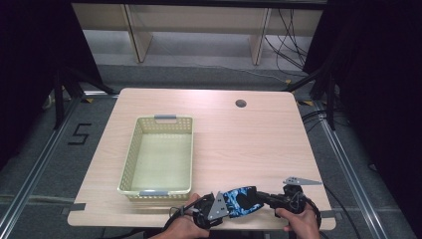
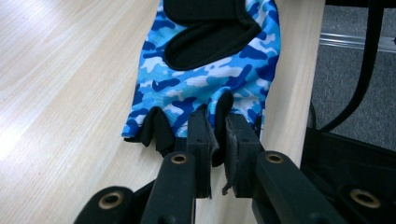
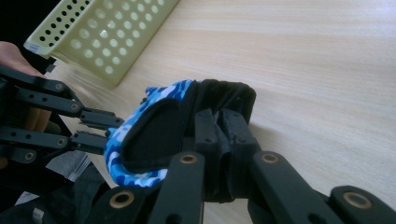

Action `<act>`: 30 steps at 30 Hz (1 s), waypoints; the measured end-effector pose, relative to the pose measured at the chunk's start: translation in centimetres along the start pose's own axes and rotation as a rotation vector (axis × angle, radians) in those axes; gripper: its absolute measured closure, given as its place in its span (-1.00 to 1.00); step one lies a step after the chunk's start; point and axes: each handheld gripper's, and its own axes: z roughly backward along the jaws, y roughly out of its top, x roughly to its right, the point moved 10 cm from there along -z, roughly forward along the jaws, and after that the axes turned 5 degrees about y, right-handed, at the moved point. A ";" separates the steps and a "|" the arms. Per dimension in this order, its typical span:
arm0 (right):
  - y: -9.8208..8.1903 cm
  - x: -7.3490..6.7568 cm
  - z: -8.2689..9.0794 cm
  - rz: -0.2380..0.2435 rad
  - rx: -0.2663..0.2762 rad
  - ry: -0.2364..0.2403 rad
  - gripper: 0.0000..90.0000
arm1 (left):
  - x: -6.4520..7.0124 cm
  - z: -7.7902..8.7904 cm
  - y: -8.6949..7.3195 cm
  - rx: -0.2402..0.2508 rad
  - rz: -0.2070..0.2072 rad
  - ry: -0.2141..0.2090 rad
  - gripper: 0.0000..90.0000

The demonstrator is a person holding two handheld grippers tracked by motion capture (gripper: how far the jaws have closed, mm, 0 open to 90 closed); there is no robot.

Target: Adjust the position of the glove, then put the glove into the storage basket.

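Observation:
A blue camouflage fingerless glove (image 1: pixel 238 201) with black patches is held between both grippers at the table's near edge. My left gripper (image 2: pixel 218 135) is shut on the black finger end of the glove (image 2: pixel 205 74). My right gripper (image 3: pixel 219 122) is shut on the black cuff end of the glove (image 3: pixel 154 130), which bows up off the table. In the high view the left gripper (image 1: pixel 222 205) sits at the glove's left end and the right gripper (image 1: pixel 262 198) at its right end. The left gripper's jaws (image 3: pixel 95 128) also show in the right gripper view, clamped on the glove's far edge.
A pale yellow perforated basket (image 1: pixel 130 160) stands empty on the left half of the wooden table (image 1: pixel 249 144), just beyond my left hand. A round cable hole (image 1: pixel 241 103) lies at the back. The table's near edge runs right under the glove.

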 end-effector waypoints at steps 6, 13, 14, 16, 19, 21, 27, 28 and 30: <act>0.4 -1.3 -0.2 0.035 -0.001 0.006 0.92 | 0.0 1.0 -0.5 0.005 0.002 -0.002 0.81; 1.9 -3.4 -0.3 0.081 0.018 0.024 0.92 | -1.1 3.9 0.4 0.031 0.033 0.003 0.80; 2.0 -3.9 -0.3 0.067 0.022 0.034 0.92 | -1.2 4.3 0.6 0.035 0.034 0.009 0.80; 2.5 -4.2 -0.2 0.110 0.038 0.036 0.92 | -1.5 5.2 1.0 0.037 0.040 0.015 0.80; 3.2 -5.4 0.1 0.132 0.054 0.044 0.92 | -1.9 6.5 1.4 0.048 0.023 0.029 0.80; 3.6 -6.5 0.1 0.123 0.050 0.056 0.92 | -2.1 7.3 1.6 0.051 0.024 0.033 0.80; 5.4 -9.1 -0.1 0.181 0.045 0.077 0.92 | -3.6 10.0 1.7 0.066 0.007 0.068 0.80; 5.9 -9.7 -0.5 0.199 0.050 0.087 0.92 | -3.8 10.3 1.6 0.059 0.012 0.074 0.80; 6.4 -10.3 -0.8 0.213 0.031 0.085 0.92 | -4.5 11.0 1.5 0.064 0.006 0.096 0.80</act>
